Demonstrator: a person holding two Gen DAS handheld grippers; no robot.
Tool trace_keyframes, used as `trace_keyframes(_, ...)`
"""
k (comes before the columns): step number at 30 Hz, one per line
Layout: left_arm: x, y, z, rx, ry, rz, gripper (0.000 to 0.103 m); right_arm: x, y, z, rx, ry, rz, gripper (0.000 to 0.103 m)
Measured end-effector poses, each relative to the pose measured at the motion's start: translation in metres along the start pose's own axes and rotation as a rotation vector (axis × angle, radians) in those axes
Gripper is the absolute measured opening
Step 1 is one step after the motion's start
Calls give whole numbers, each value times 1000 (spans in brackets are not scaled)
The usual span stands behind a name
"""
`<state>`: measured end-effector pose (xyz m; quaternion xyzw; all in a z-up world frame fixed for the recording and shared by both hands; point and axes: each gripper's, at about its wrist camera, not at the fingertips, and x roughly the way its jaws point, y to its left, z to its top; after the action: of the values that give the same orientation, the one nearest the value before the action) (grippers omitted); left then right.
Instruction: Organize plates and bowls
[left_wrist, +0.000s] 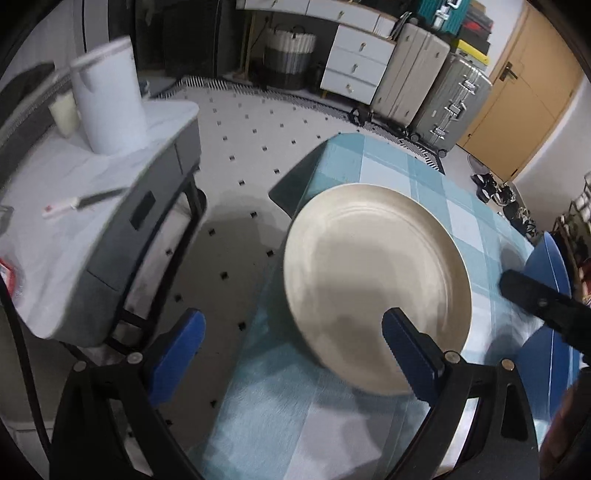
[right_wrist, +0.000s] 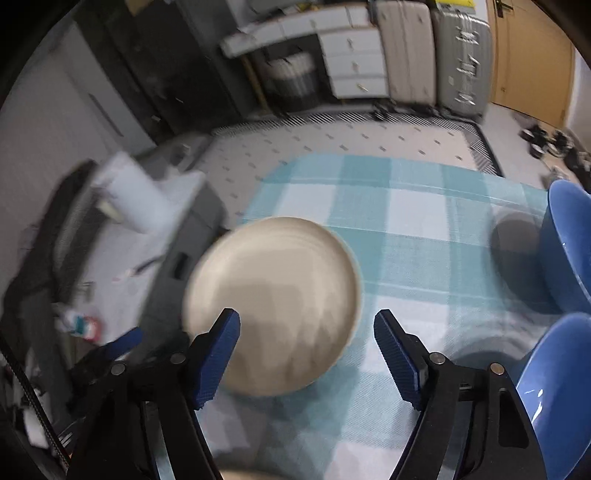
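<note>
1. Left tongs (left_wrist: 293, 356): the jaws stand wide apart and grasp nothing. Its left blue pad hangs over the floor beyond the table edge; its right pad overlaps the near rim of the cream plate (left_wrist: 376, 288) in the left wrist view, but whether it touches the plate cannot be told.
2. Right tongs (right_wrist: 306, 349): the jaws are released, with nothing pressed between the pads. They are poised over the near edge of the same plate (right_wrist: 273, 302), which is blurred in the right wrist view.
3. Cream plate: lies flat on the table (left_wrist: 476, 221), close to the table's left edge, on a blue-and-white checked cloth (right_wrist: 410, 240).
4. Blue bowls: two of them lie at the right side of the table, one farther (right_wrist: 569, 251) and one nearer (right_wrist: 554, 373), well apart from the plate. The left wrist view shows them only at its right border.
5. Surroundings: a grey side cabinet (left_wrist: 122, 236) with a white kettle (left_wrist: 107, 99) on top stands left of the table, across a strip of tiled floor (left_wrist: 255, 129). Suitcases (left_wrist: 428, 81) and a white drawer unit (left_wrist: 354, 68) line the far wall.
</note>
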<state>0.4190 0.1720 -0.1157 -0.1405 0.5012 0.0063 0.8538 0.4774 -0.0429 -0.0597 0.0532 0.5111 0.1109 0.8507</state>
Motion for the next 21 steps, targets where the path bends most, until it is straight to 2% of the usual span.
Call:
trace_keyframes(2,13,2,6,-31,34,-25,97,19,-6,11,4,48,-29,72)
trace_keyframes(4,20,2,8,-52,42,-33,97,31,-12,15,33,79,-45,72)
trace_keyframes(7,29,3,9,-74,57,-54,93,38,-19,20,61,77,-47,72)
trace_keyframes(10,34,4,7,-86,63,-51,78,39,-17,23,46,59,-62,72)
trace_keyframes(11,37,4,5,-93,72,-24,66,39,-17,23,45,57,-64,72)
trace_keyframes(12,39,5,4,-97,81,-16,59,39,-17,24,47,54,-63,72)
trace_keyframes(15,42,3,1,-62,77,20,53,39,-15,23,49,54,-61,72)
trace_keyframes(18,38,8,0,-65,62,15,43,38,-12,21,29,50,-73,72)
trace_keyframes(19,36,9,-1,-59,51,20,37,38,-12,20,23,46,-81,72)
trace_keyframes(21,33,8,-2,-43,43,41,33,38,-10,18,13,53,-83,72)
